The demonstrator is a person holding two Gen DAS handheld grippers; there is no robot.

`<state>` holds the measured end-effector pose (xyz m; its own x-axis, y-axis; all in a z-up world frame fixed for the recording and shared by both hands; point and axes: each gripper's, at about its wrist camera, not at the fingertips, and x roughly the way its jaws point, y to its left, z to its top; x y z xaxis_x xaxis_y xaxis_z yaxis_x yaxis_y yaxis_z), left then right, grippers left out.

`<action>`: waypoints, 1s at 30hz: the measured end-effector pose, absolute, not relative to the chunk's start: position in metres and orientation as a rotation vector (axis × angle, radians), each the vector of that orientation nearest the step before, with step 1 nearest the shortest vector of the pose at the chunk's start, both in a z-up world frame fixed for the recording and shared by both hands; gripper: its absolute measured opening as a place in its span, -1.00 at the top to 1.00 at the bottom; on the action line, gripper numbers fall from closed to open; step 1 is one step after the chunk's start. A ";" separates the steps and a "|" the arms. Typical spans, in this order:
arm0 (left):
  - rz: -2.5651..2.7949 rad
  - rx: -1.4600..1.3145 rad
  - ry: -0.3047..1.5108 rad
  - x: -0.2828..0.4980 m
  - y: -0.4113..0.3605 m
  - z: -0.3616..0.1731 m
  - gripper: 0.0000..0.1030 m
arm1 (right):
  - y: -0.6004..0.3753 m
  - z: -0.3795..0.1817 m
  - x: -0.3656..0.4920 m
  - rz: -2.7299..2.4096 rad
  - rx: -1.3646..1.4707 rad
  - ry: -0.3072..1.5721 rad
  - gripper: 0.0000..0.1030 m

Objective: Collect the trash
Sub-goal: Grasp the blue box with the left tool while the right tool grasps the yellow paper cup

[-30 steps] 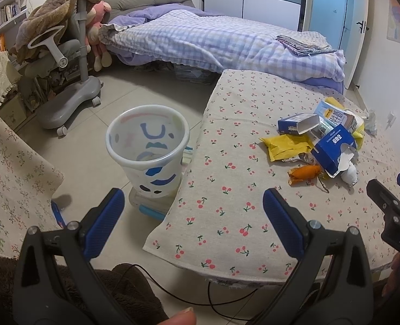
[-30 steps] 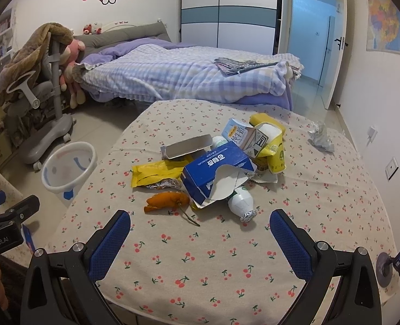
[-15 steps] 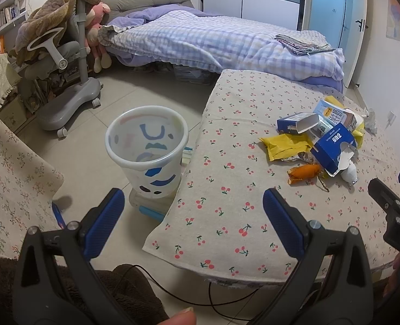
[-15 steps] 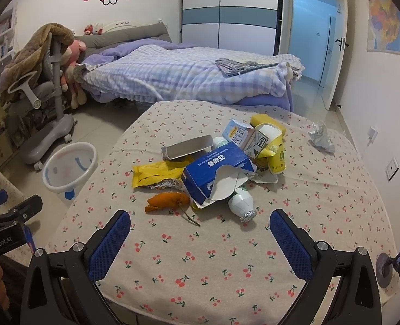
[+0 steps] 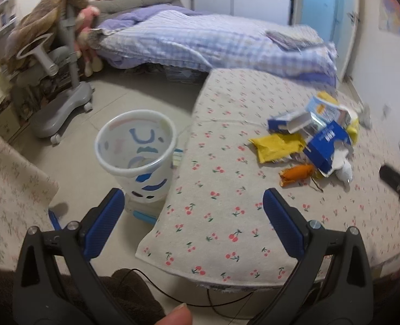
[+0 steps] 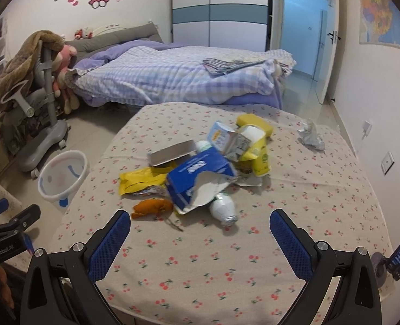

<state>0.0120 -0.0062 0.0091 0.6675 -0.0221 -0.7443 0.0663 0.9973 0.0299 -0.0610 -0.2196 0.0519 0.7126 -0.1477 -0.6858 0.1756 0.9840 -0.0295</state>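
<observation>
A pile of trash lies on the cherry-print table (image 6: 227, 257): a torn blue box (image 6: 197, 173), a yellow wrapper (image 6: 140, 180), an orange wrapper (image 6: 152, 207), a small white bottle (image 6: 223, 208), a yellow cup (image 6: 259, 154) and a crumpled tissue (image 6: 311, 135) apart at the far right. A white bin (image 5: 136, 146) stands on the floor left of the table; it also shows in the right wrist view (image 6: 63, 174). My left gripper (image 5: 193, 214) is open and empty over the table's near left corner. My right gripper (image 6: 200, 235) is open and empty just short of the pile.
A bed with a purple checked quilt (image 6: 173, 78) stands behind the table. A grey wheeled chair (image 5: 62, 81) draped with a brown blanket stands at the left. A floral cloth (image 5: 7, 189) covers something at the near left. A cable (image 5: 200, 295) hangs under the table's near edge.
Both grippers have moved a little forward toward the table and the pile. Both stay open and empty.
</observation>
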 end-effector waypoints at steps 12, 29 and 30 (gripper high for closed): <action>-0.283 0.075 1.065 0.102 -0.056 0.011 -0.97 | -0.318 0.059 -0.005 -0.233 0.132 0.929 -1.00; -0.520 -0.018 1.235 0.224 -0.111 -0.048 -0.84 | -0.403 0.023 0.085 -0.266 0.446 1.042 -0.94; -0.530 -0.013 1.242 0.227 -0.115 -0.052 -0.83 | -0.406 0.020 0.088 -0.262 0.479 1.046 -0.94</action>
<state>0.2266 -0.1152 -0.0516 0.2186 -0.3895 -0.8947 0.3761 0.8797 -0.2910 0.0884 -0.4064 0.0199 0.4832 0.0176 -0.8753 0.4282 0.8673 0.2538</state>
